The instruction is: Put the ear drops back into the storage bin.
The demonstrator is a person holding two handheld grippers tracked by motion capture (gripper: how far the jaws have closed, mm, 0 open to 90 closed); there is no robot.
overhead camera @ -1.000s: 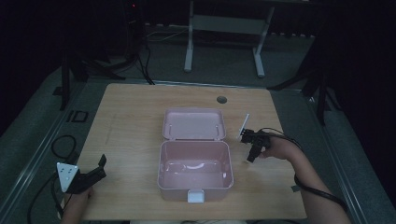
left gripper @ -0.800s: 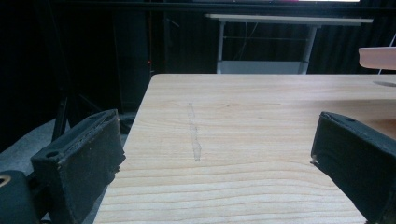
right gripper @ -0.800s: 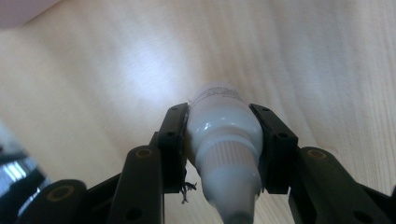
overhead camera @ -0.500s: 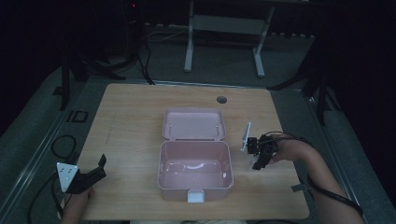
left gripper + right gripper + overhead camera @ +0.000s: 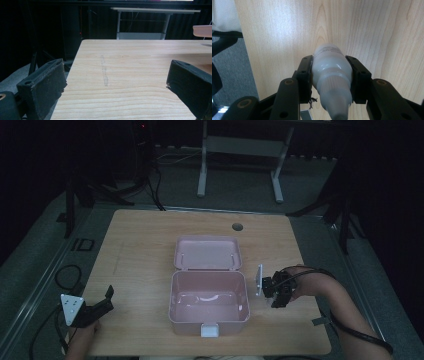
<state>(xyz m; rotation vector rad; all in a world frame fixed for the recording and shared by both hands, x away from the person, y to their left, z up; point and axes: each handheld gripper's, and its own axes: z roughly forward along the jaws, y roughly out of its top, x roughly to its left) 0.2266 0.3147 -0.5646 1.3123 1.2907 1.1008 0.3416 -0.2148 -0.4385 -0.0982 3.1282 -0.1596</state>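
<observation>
**Bottle in transit, box still empty**

Right gripper (image 5: 278, 292) has shifted toward the near edge of the table (image 5: 145, 245) since a second ago, staying just right of the pink box (image 5: 209, 301); box and left gripper (image 5: 97, 307) sit where they were.

State now:
- In the right gripper view the jaws are clamped on a small white bottle (image 5: 332, 72), pads on both sides of the body, nozzle end pointing back toward the camera, base pointing at the tabletop.
- Bottle is off the table, carried beside the box's right wall, not yet over the opening.
- Left gripper rests at the near-left corner, jaws spread wide, nothing between them; its own view shows bare wood ahead.
- Box is open, lid (image 5: 207, 252) laid flat behind it, tray looks empty. White latch (image 5: 210, 330) at the front edge.

My read: the step is to drop the bottle into the box. How to do it cleanly:
- Lift enough to clear the right wall before moving left; a clip on the rim would shove the box, which nothing is holding.
- Centre over the tray, lower until the base is near the floor, then release. Bottle is round and smooth, so a high drop will roll or bounce.
- Keep squeeze constant in transit; the grip sits near the shoulder, where the bottle can pivot.
- The left gripper could steady the box's left wall if it slides.
</observation>
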